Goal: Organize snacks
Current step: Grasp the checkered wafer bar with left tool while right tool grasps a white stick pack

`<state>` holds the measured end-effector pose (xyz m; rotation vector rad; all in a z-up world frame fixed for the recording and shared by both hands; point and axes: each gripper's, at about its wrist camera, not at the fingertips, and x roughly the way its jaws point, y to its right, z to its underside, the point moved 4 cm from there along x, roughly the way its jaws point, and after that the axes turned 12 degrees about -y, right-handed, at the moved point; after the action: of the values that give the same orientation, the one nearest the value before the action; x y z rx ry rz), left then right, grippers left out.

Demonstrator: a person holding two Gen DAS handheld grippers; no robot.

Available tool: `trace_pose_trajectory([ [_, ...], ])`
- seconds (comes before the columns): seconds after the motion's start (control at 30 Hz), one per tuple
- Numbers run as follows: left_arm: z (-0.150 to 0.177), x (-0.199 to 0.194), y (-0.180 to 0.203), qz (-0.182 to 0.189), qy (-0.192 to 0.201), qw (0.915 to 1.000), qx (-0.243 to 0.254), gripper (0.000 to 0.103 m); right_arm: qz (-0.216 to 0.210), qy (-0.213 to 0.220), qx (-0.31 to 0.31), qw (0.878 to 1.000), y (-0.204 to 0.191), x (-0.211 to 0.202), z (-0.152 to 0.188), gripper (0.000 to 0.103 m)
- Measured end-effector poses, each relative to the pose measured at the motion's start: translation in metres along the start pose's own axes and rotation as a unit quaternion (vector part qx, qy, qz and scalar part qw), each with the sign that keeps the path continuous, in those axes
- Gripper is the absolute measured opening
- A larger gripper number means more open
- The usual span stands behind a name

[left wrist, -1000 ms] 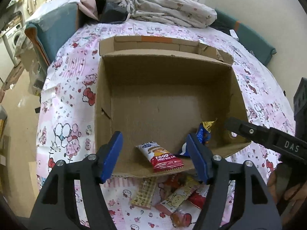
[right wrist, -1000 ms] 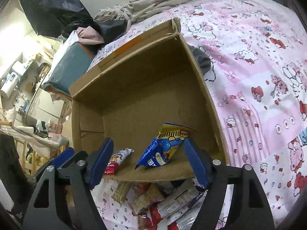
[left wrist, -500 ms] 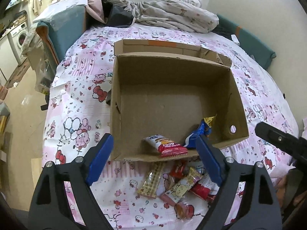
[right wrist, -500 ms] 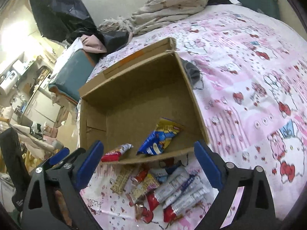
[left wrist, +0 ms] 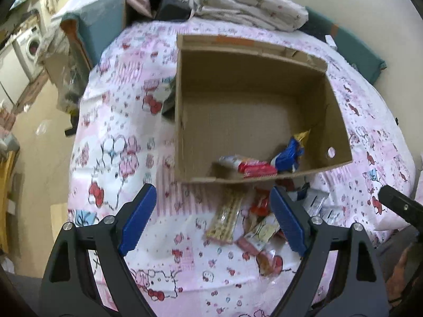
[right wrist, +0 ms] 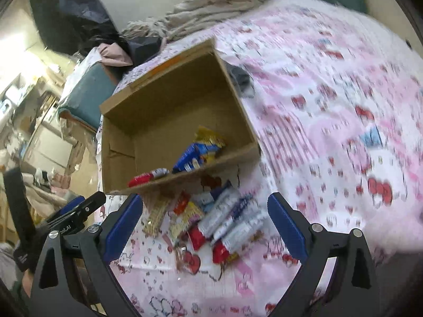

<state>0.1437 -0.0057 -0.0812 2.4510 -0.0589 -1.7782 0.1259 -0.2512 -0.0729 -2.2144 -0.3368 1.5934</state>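
Both claws stand wide apart and grip nothing: the left gripper point(left wrist: 212, 220) and the right gripper point(right wrist: 205, 224) hang over a heap of snack packets point(right wrist: 211, 222) on the bedspread point(left wrist: 116, 142). Just beyond, the cardboard box point(left wrist: 253, 60) holds a red packet point(left wrist: 251, 167) and a blue packet point(right wrist: 197, 153) against its near wall.
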Motion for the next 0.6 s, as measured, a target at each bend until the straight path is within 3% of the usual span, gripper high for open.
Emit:
trace_pose_trajectory([
  [0.07,0.003,0.008,-0.005,0.008,-0.019,0.9997,-0.012,0.084,-0.006,-0.011,0.026,1.000,0.011,0.004,0.005,0.098],
  [0.13,0.005,0.015,-0.007,0.022,-0.035,0.9990,-0.019,0.069,-0.005,-0.019,0.048,0.999,0.020,0.008,0.007,0.097],
  [0.2,0.008,0.025,-0.004,0.027,-0.058,0.9979,-0.014,0.059,-0.008,-0.024,0.061,0.998,0.026,0.009,0.007,0.098],
  [0.43,0.014,0.068,0.023,0.021,-0.113,0.9931,0.026,0.053,-0.015,-0.026,0.073,0.997,0.032,0.011,0.005,0.097],
  [0.6,0.015,0.107,0.034,-0.021,-0.154,0.9858,0.064,0.050,-0.015,-0.030,0.085,0.996,0.037,0.015,0.003,0.098],
])
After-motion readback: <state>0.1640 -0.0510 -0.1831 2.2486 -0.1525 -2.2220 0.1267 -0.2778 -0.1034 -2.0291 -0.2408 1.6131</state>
